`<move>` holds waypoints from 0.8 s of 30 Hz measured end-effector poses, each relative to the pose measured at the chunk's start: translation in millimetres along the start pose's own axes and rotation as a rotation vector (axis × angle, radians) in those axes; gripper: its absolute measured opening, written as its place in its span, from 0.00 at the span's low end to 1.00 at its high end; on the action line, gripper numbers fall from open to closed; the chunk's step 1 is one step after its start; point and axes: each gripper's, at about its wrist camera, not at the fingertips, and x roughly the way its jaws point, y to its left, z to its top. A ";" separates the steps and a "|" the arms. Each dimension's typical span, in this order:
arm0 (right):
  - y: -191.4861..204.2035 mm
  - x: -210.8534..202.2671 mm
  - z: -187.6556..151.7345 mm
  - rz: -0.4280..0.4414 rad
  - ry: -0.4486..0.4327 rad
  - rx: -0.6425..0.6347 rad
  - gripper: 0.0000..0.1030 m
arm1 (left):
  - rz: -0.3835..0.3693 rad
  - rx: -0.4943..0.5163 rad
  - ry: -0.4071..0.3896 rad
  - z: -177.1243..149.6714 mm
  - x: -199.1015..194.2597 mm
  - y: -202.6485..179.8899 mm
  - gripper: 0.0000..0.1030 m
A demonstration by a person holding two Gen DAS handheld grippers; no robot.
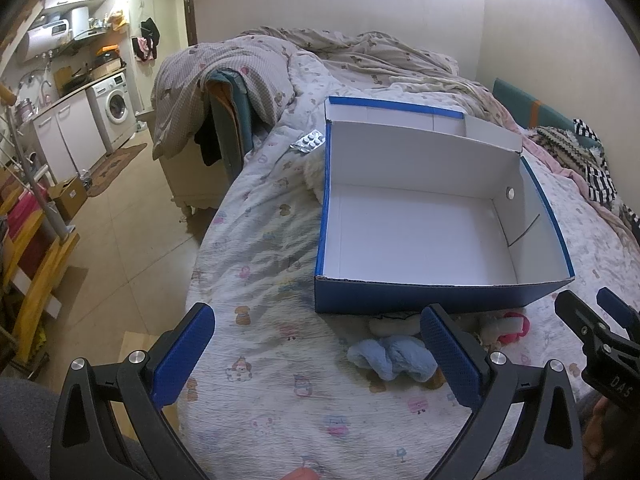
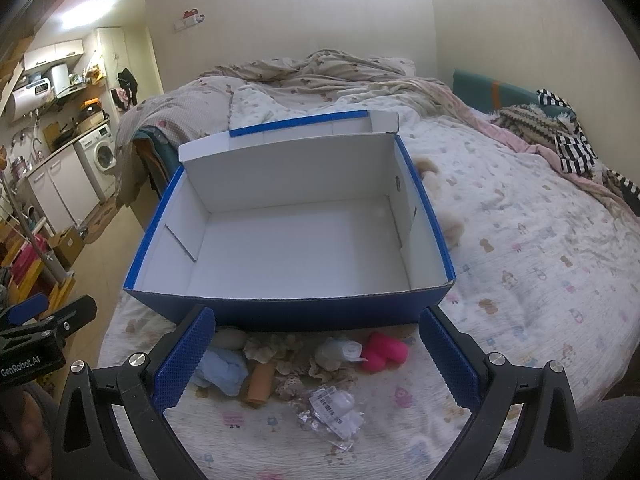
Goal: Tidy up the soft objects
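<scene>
while both jaws gape wide and empty, the soft pile (image 2: 304,356) lies between the right gripper (image 2: 316,360) fingers.

A lived-in one-room home: unmade bed (image 1: 280,264) with cartoon-print sheet and rumpled duvet (image 1: 248,64), kitchenette alongside with washing machine (image 1: 114,106), white cabinets (image 1: 68,140), wall-mounted water heater (image 1: 38,38), clothes hanging by the door (image 1: 189,8).
</scene>
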 end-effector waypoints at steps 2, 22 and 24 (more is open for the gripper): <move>0.1 -0.2 0.5 0.000 0.000 0.002 1.00 | -0.001 0.000 0.000 -0.5 0.0 -0.1 1.00; 2.6 -0.4 -0.7 0.009 -0.002 0.010 1.00 | 0.013 0.003 -0.004 -2.4 4.2 0.9 1.00; -1.3 -1.9 -1.8 0.018 -0.005 0.016 1.00 | 0.021 0.002 -0.002 -3.1 5.9 1.7 1.00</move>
